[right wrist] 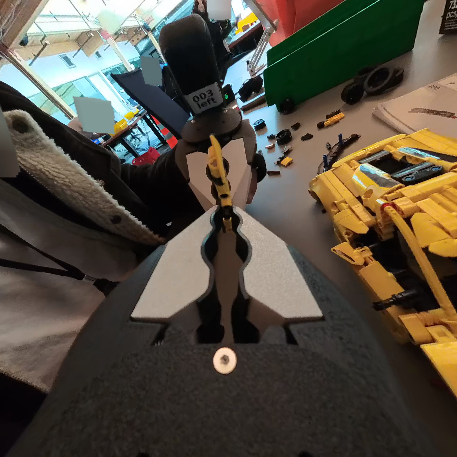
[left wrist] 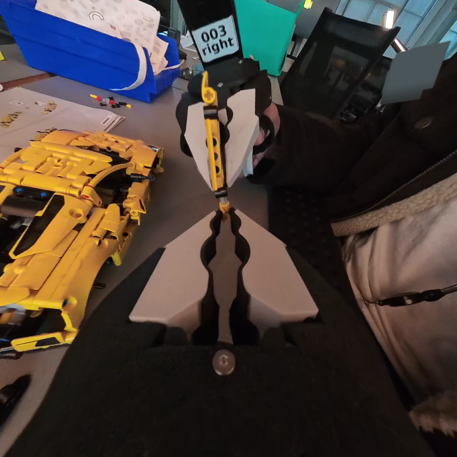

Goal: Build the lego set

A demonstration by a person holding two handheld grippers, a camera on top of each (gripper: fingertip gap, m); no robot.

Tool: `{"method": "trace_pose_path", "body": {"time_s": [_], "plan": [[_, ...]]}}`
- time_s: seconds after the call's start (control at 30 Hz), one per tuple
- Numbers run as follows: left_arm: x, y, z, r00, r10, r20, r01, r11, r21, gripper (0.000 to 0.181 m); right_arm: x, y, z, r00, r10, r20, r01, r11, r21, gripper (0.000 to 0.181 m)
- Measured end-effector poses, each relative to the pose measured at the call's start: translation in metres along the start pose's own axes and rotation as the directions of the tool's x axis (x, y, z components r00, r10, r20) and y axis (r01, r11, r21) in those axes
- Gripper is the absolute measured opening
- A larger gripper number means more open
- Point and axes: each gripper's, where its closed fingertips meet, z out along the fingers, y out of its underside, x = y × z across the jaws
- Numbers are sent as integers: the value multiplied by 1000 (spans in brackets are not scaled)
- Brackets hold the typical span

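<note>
A thin yellow Lego beam assembly [left wrist: 214,146] with black pins is held in the air between my two grippers, which face each other tip to tip. My left gripper [left wrist: 224,214] is shut on the small yellow piece [left wrist: 224,210] at the assembly's near end. My right gripper [right wrist: 224,215] is shut on the beam [right wrist: 226,218]; in the left wrist view its white fingers [left wrist: 195,133] flank the beam. The large yellow Lego car [left wrist: 61,210] lies on the grey table, left of the grippers; in the right wrist view the car [right wrist: 395,222] is at the right.
A blue bin [left wrist: 86,54] with paper sheets stands behind the car. A green bin [right wrist: 333,49], black wheels [right wrist: 376,81], loose small pieces [right wrist: 284,138] and an instruction booklet [right wrist: 420,111] lie on the table. More small pieces [left wrist: 111,101] lie by the blue bin. A person's jacket [left wrist: 395,247] is close. Only a small space, under 4 cm, lies between the two pairs of fingers.
</note>
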Motion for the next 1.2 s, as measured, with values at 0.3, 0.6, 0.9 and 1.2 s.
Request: {"method": "trace_pose_path", "body": {"time_s": [0.3,0.6,0.9,1.2], "plan": [[1,-16,-8,1000,-1,-2,1,995,96,6,-4,-13,-5,997,57,59,-62,994,95,7],[-3,-30,-17,993,-111,-40,117,972,203,6,-3,-29,-2,996,66,52,-77,971,228,7],[-3,-20,-11,993,-115,-38,119,984,136,5,0,-16,-1,999,43,21,-45,989,139,7],[-2,-22,-12,961,-243,-134,263,951,164,4,-2,-18,1,999,40,27,-44,988,150,8]]}}
